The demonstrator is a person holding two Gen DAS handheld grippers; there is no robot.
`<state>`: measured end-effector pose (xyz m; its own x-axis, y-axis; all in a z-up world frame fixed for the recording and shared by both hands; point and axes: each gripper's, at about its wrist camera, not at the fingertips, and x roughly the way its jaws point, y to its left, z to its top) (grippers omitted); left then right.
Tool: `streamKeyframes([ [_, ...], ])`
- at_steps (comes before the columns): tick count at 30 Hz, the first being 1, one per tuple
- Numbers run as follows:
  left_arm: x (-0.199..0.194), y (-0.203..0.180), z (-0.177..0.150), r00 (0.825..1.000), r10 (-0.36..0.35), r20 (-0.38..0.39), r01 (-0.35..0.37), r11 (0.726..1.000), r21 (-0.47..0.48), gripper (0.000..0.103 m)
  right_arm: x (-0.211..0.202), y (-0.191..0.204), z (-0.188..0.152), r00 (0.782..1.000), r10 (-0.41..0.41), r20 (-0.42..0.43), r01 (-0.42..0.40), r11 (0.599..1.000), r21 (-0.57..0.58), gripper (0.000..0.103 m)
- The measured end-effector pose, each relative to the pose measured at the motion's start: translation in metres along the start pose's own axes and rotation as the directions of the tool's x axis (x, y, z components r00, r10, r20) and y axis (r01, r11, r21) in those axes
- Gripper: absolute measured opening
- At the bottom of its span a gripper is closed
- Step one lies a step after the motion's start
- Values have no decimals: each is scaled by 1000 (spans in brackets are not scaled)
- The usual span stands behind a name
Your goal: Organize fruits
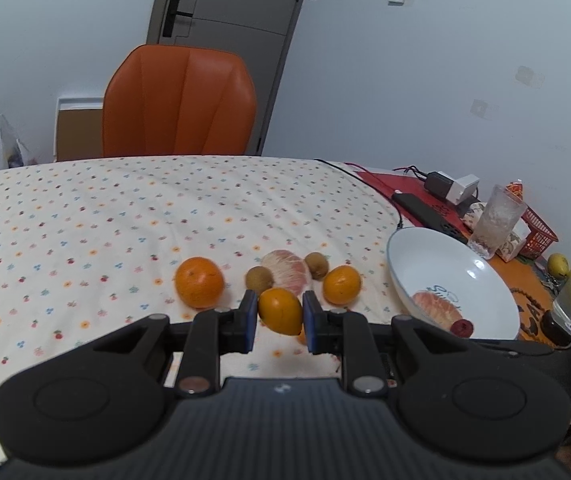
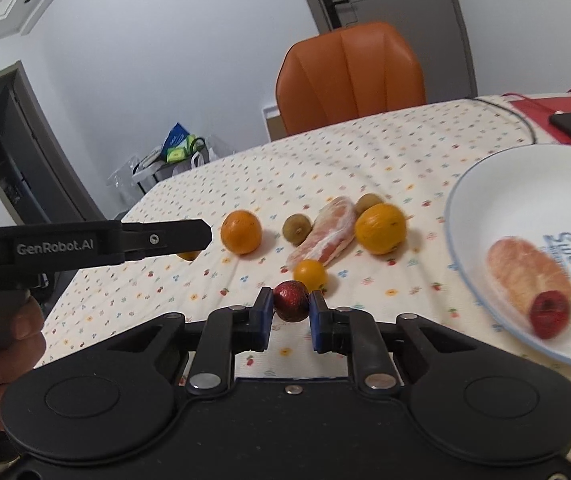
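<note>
Left gripper [image 1: 279,316] clamped on a small orange [image 1: 280,311], pads pressed to both its sides, held just above the cloth [image 1: 85,220]. Beyond it, left to right: big orange [image 1: 199,288], kiwi [image 1: 259,279], pomelo wedge [image 1: 287,272], second kiwi [image 1: 317,265], mandarin [image 1: 341,285]. White bowl [image 1: 425,252] at right, near; inside it a pomelo piece [image 1: 437,309] and a red fruit [image 1: 463,327]

Right gripper [image 2: 291,308] narrow, pads touching a dark red fruit [image 2: 291,301] between them; grip looks closed on it, near edge of cloth, left of bowl. A hand [image 2: 1,344] holds the left gripper's handle at far left
</note>
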<state>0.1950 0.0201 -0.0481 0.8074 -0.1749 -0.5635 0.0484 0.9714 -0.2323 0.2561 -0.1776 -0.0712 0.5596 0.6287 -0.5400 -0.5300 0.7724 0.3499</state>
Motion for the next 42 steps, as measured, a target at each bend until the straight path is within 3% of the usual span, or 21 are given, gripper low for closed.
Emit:
streamKeyframes([
  [16, 10, -54, 3, 997, -75, 7, 75, 996, 55, 22, -65, -41, 7, 990, -90, 112, 84, 995, 56, 17],
  [29, 30, -95, 1, 991, -132, -23, 133, 986, 100, 22, -98, -92, 1, 963, -224, 147, 206, 970, 129, 18],
  [39, 50, -123, -1, 985, -164, -57, 170, 976, 138, 22, -108, -121, -4, 951, -273, 147, 248, 954, 168, 18],
  [42, 55, -132, -1, 983, -170, -67, 179, 972, 151, 22, -110, -126, -6, 950, -273, 150, 247, 953, 173, 25],
])
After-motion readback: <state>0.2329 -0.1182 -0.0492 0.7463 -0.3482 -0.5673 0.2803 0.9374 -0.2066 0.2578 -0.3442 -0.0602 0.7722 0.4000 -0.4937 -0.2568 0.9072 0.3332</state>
